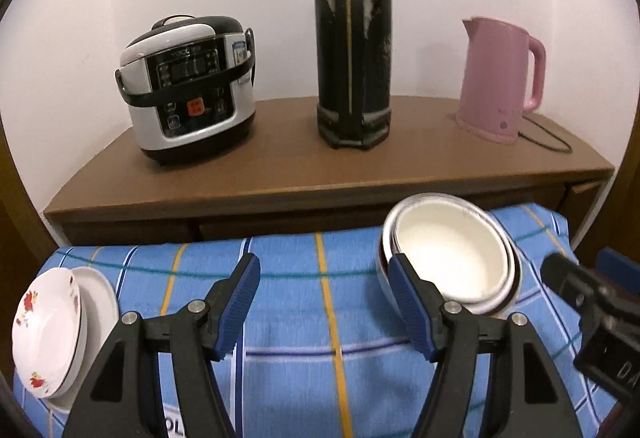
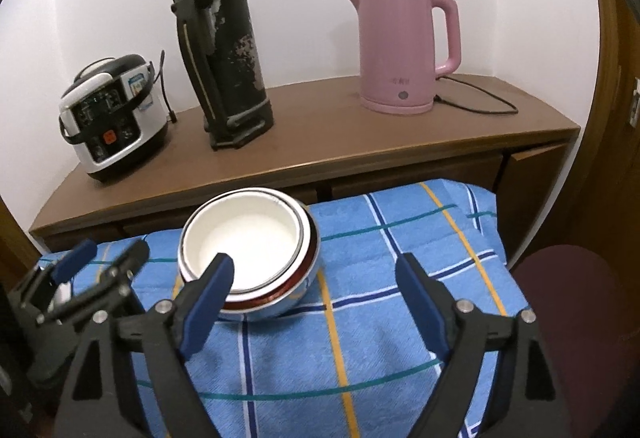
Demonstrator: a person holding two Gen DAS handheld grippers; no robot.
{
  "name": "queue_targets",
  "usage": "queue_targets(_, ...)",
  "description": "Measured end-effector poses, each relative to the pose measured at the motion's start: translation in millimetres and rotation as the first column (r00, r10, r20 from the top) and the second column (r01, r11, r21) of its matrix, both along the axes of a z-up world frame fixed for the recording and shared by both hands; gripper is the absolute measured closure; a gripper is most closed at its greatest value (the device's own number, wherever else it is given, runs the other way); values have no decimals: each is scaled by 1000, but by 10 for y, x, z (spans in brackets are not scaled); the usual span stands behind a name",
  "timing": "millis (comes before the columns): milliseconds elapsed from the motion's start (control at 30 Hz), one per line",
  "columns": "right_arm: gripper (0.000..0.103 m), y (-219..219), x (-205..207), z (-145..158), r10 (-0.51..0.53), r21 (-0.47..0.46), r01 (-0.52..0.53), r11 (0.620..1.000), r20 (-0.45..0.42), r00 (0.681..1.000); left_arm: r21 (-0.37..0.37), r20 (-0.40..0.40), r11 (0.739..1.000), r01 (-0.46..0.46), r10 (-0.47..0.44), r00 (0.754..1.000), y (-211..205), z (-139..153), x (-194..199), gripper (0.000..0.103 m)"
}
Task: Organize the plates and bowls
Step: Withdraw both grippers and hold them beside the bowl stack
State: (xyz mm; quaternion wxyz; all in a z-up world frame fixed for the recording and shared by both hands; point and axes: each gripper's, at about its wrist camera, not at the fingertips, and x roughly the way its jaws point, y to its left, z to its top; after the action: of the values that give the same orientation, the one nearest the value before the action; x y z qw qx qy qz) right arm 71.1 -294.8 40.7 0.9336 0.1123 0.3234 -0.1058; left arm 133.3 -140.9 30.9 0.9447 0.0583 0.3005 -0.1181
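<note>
A white bowl nested in a steel bowl with a red band (image 2: 248, 242) stands on the blue checked cloth (image 2: 380, 338). My right gripper (image 2: 314, 270) is open just in front of it. Its left fingertip (image 2: 216, 278) overlaps the bowls' near rim in the picture, and nothing is pressed between the pads. In the left wrist view the same bowls (image 1: 452, 258) sit behind the right finger of my open left gripper (image 1: 324, 294), which holds nothing. A floral plate (image 1: 44, 334) lies on a plain white plate (image 1: 100, 294) at the cloth's left edge.
Behind the cloth a brown cabinet (image 1: 280, 165) carries a rice cooker (image 1: 188, 85), a tall black flask (image 1: 352, 37) and a pink kettle (image 1: 500, 77) with its cord. A dark red seat (image 2: 568, 298) is at the right. Each gripper shows at the edge of the other's view.
</note>
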Motion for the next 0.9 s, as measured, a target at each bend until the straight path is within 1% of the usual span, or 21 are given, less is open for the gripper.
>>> queue_targets(67,18,0,-38,-28,10,16,-9,1000,-5,1000,20,-9,1000,10,-10,1000,-28,-30,-95,34)
queue_targets(167,18,19,-101,-69,12,-2,-13,1000,-11,1000,36,-18,999,27,-27,999,-67,-58,-212,34)
queue_targets(233,18,1,-127,-95,11,8,-10,1000,-20,1000,61,-20,998,32,-30,999,-102,-77,-264,34)
queue_targets(267,18,-11,-148,-106,15,20,-14,1000,-21,1000,77,-18,996,35,-34,999,-123,-84,-300,34)
queue_targets(367,18,-45,-227,-114,12,28,-11,1000,-18,1000,92,-2,995,37,-37,999,-149,-60,-385,34)
queue_targets(567,18,-97,-383,-108,7,42,-7,999,0,1000,113,33,993,34,-38,999,-182,-9,-546,34)
queue_targets(767,18,-119,-515,-115,10,26,-10,1000,-3,1000,98,22,994,38,-41,999,-167,-20,-653,34)
queue_targets(900,16,-137,-584,-154,5,23,-4,1000,-8,1000,109,17,993,42,-44,999,-182,-46,-708,34)
